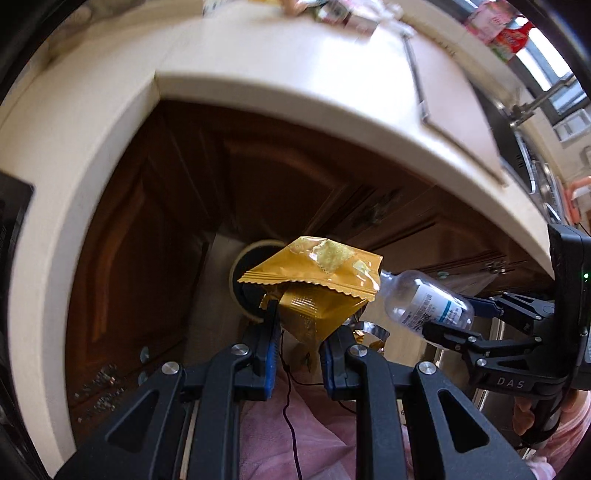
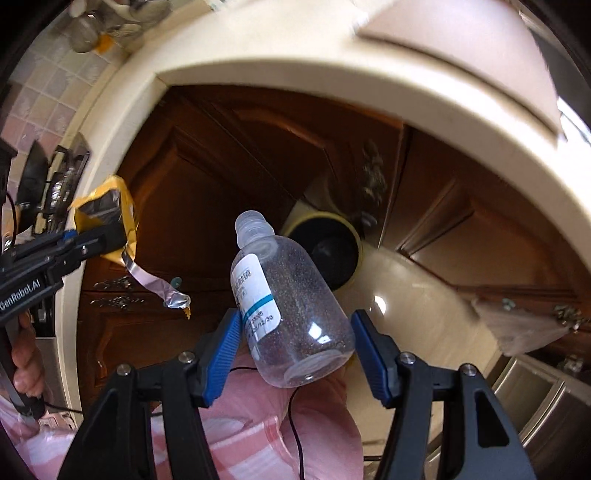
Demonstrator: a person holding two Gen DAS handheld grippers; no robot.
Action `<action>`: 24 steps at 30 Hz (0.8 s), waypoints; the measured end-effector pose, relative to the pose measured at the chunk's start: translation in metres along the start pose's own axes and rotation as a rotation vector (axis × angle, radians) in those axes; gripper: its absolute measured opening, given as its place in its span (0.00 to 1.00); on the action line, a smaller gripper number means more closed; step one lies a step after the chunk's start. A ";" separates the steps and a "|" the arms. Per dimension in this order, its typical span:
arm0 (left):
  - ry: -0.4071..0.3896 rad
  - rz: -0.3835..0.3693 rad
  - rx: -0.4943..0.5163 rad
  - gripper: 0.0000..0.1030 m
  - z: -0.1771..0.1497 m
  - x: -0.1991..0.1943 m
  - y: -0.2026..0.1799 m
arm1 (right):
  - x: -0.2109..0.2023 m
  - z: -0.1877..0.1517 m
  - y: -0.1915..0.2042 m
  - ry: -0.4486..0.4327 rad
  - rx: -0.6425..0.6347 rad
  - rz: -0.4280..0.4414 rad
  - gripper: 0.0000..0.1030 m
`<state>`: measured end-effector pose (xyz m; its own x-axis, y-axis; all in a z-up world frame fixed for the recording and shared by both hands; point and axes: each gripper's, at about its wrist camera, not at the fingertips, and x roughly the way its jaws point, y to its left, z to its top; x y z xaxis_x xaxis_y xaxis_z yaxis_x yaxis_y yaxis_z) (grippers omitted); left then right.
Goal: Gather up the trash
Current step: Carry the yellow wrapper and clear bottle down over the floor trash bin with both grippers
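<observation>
My left gripper (image 1: 304, 325) is shut on a crumpled yellow snack wrapper (image 1: 317, 277), held in the air below the counter edge. It also shows in the right wrist view (image 2: 107, 218), with a silver strip hanging from it. My right gripper (image 2: 295, 332) is shut on a clear plastic bottle (image 2: 288, 310) with a white and teal label and no cap. The bottle also shows in the left wrist view (image 1: 428, 299), just right of the wrapper. A round bin (image 2: 325, 247) with a cream rim and dark inside stands on the floor beyond both; it shows behind the wrapper in the left wrist view (image 1: 247, 266).
A cream countertop (image 1: 295, 96) curves overhead, with packets (image 1: 332, 11) on top. Brown wooden cabinet doors (image 2: 236, 162) stand behind the bin. A sink and tap (image 1: 524, 110) are at the right. Pink clothing (image 2: 258, 424) is below the grippers.
</observation>
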<state>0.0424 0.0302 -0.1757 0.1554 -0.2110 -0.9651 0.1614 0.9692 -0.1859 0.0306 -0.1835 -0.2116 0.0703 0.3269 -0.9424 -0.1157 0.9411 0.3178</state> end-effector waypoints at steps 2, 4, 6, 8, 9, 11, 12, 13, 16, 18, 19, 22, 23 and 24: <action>0.014 0.005 -0.015 0.17 -0.002 0.010 0.005 | 0.015 -0.002 -0.005 0.027 0.023 0.009 0.59; 0.024 0.016 -0.025 0.17 -0.006 0.021 0.009 | 0.028 -0.003 -0.007 0.054 0.039 0.014 0.59; 0.039 0.026 -0.036 0.17 -0.010 0.028 0.011 | 0.038 -0.004 -0.010 0.077 0.046 0.017 0.59; 0.048 0.029 -0.044 0.17 -0.013 0.035 0.012 | 0.045 -0.004 -0.011 0.092 0.054 0.019 0.59; 0.050 0.030 -0.043 0.17 -0.015 0.038 0.012 | 0.049 -0.003 -0.012 0.097 0.058 0.019 0.59; 0.057 0.034 -0.041 0.17 -0.017 0.048 0.012 | 0.056 -0.002 -0.014 0.103 0.067 0.022 0.59; 0.062 0.034 -0.042 0.17 -0.016 0.052 0.014 | 0.061 -0.001 -0.015 0.108 0.073 0.026 0.59; 0.069 0.034 -0.042 0.17 -0.016 0.061 0.014 | 0.067 0.001 -0.016 0.112 0.083 0.027 0.59; 0.101 0.029 -0.056 0.17 -0.015 0.093 0.016 | 0.091 0.005 -0.023 0.131 0.114 0.015 0.60; 0.123 0.025 -0.066 0.18 -0.015 0.122 0.021 | 0.107 0.007 -0.029 0.147 0.132 0.007 0.60; 0.129 0.028 -0.068 0.18 -0.014 0.133 0.025 | 0.119 0.009 -0.032 0.158 0.145 0.002 0.60; 0.166 0.038 -0.077 0.18 -0.013 0.174 0.038 | 0.150 0.013 -0.038 0.181 0.173 -0.011 0.60; 0.180 0.044 -0.076 0.18 -0.013 0.185 0.043 | 0.159 0.016 -0.039 0.186 0.181 -0.016 0.60; 0.192 0.055 -0.073 0.18 -0.012 0.197 0.046 | 0.169 0.019 -0.041 0.191 0.190 -0.021 0.60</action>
<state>0.0691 0.0346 -0.3768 -0.0282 -0.1367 -0.9902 0.0854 0.9867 -0.1386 0.0657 -0.1653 -0.3820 -0.1199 0.3018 -0.9458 0.0735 0.9528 0.2947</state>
